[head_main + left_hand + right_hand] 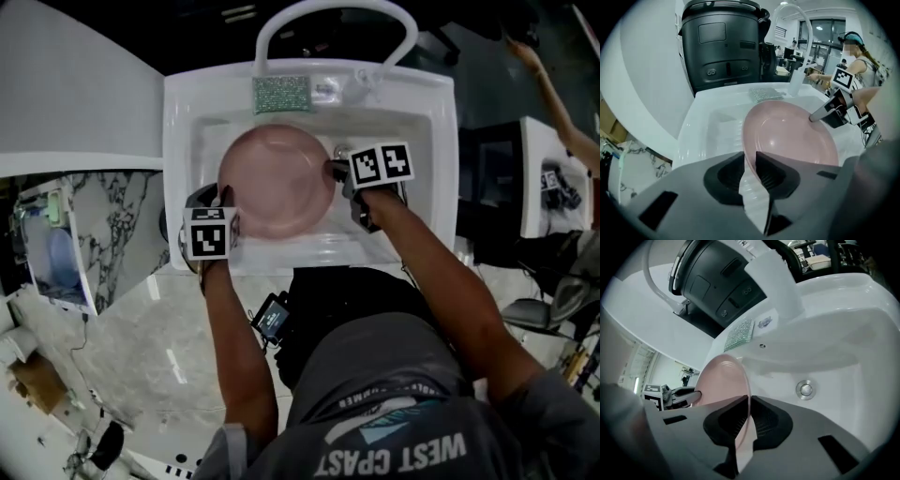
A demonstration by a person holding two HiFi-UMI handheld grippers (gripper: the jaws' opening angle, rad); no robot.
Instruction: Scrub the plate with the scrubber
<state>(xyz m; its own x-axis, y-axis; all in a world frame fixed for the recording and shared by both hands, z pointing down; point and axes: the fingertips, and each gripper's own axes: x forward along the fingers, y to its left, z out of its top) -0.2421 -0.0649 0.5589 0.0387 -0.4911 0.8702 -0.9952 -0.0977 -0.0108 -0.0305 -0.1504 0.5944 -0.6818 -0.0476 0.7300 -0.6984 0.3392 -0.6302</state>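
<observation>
A round pink plate point(277, 178) lies over the basin of the white sink point(431, 122). My right gripper point(336, 169) is at its right rim, and in the right gripper view the jaws point(749, 404) are shut on the thin edge of the plate point(722, 380). My left gripper point(225, 199) is at the plate's near-left rim. In the left gripper view the rim of the plate point(792, 136) runs between the jaws point(750, 161), with white sink showing in the gap beside it. The green scrubber point(281, 94) lies untouched on the sink's back ledge, by the faucet.
A white arched faucet point(328, 11) rises behind the basin. The drain point(805, 389) shows in the basin floor. A black appliance point(722, 42) stands behind the sink. A marble-patterned counter point(112, 225) lies to the left. Another person point(862, 61) stands at the far right.
</observation>
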